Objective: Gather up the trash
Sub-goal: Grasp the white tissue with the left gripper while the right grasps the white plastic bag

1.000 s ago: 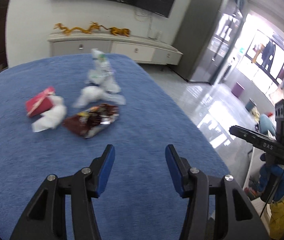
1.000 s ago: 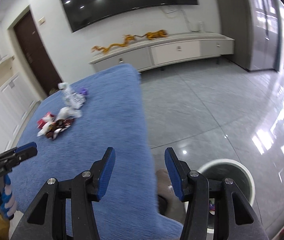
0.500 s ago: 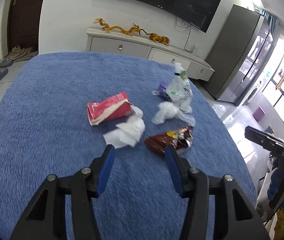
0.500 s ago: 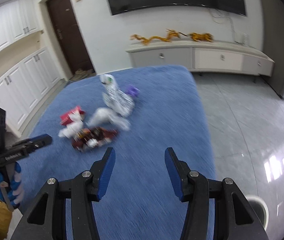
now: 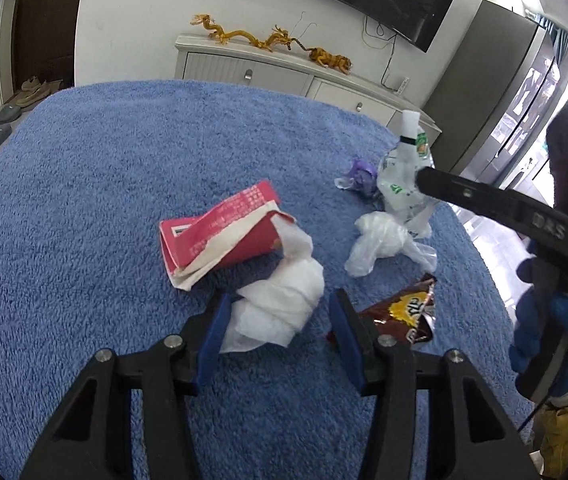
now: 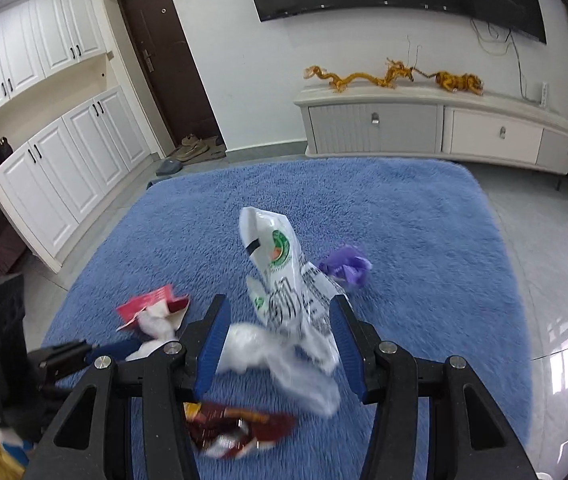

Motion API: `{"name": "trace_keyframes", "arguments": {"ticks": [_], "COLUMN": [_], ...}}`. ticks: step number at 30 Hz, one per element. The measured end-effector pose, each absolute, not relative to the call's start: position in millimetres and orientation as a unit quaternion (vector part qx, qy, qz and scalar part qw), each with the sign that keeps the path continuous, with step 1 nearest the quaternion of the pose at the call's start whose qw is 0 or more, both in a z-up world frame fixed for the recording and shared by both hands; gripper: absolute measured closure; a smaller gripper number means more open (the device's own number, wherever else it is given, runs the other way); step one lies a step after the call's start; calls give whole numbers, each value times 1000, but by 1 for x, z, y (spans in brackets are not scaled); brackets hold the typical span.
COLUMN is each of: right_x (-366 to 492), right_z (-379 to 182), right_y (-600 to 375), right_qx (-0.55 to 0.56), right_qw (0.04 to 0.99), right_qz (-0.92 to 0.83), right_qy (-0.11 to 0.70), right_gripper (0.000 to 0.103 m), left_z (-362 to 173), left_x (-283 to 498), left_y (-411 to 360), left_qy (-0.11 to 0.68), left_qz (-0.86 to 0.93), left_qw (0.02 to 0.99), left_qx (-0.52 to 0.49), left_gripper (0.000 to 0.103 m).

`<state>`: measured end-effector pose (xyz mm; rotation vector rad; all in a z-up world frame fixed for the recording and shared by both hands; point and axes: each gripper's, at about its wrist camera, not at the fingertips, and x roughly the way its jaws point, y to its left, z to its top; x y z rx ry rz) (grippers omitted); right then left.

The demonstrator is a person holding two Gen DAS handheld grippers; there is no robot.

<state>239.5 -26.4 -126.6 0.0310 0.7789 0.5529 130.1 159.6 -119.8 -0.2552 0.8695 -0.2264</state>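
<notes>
Trash lies on a blue fleece-covered table (image 5: pixel 84 200). My left gripper (image 5: pixel 280 320) is open, its fingers on either side of a crumpled white tissue (image 5: pixel 280 304). Beyond it lie a torn red carton (image 5: pixel 220 232), a brown snack wrapper (image 5: pixel 400 316), a crumpled clear plastic bag (image 5: pixel 380 240), an upright white printed bag (image 5: pixel 400 184) and a purple wrapper (image 5: pixel 360 172). My right gripper (image 6: pixel 280 332) is open around the clear plastic bag (image 6: pixel 252 344) and the foot of the white printed bag (image 6: pixel 284 276). The brown wrapper (image 6: pixel 240 428) lies below its fingers, the purple wrapper (image 6: pixel 346 266) to the right.
The right gripper's body (image 5: pixel 524 220) crosses the right side of the left wrist view; the left gripper (image 6: pixel 24 360) shows at the left of the right wrist view. A white TV cabinet (image 6: pixel 444 128) stands behind the table. The table's right edge drops to tiled floor (image 6: pixel 556 280).
Both grippers have moved in on the trash pile. The left now straddles the tissue; the right has swung from the floor side to straddle the plastic bags. Both stay open.
</notes>
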Motion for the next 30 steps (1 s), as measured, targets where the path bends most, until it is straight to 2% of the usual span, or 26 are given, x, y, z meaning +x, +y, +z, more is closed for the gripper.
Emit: {"name": "trace_keyframes", "arguments": {"ticks": [1, 2, 3, 7, 10, 21, 30], "right_x": [243, 246, 249, 240, 225, 150, 75], "right_z": [-130, -133, -136, -137, -131, -98, -85], "right_y": [-26, -25, -25, -36, -48, -102, -185], "right_qx": [16, 17, 17, 24, 28, 54, 115], "right_qw": [887, 886, 885, 889, 895, 908, 920], "right_qz": [265, 264, 264, 261, 257, 253, 211], "right_qy": [378, 381, 383, 375, 362, 329, 310], "right_gripper": [54, 60, 70, 81, 83, 84, 84], "left_z": [-120, -120, -121, -119, -113, -74, -46], "left_x": [131, 131, 131, 125, 113, 52, 8], "left_y": [160, 160, 161, 162, 160, 170, 165], "left_qy": [418, 417, 417, 414, 406, 378, 363], "left_qz": [-108, -108, -109, -110, -114, -104, -101], "left_qw": [893, 894, 893, 895, 898, 912, 919], "left_qx": [-123, -125, -127, -127, -125, -119, -115], "left_gripper": [61, 63, 69, 80, 83, 83, 83]}}
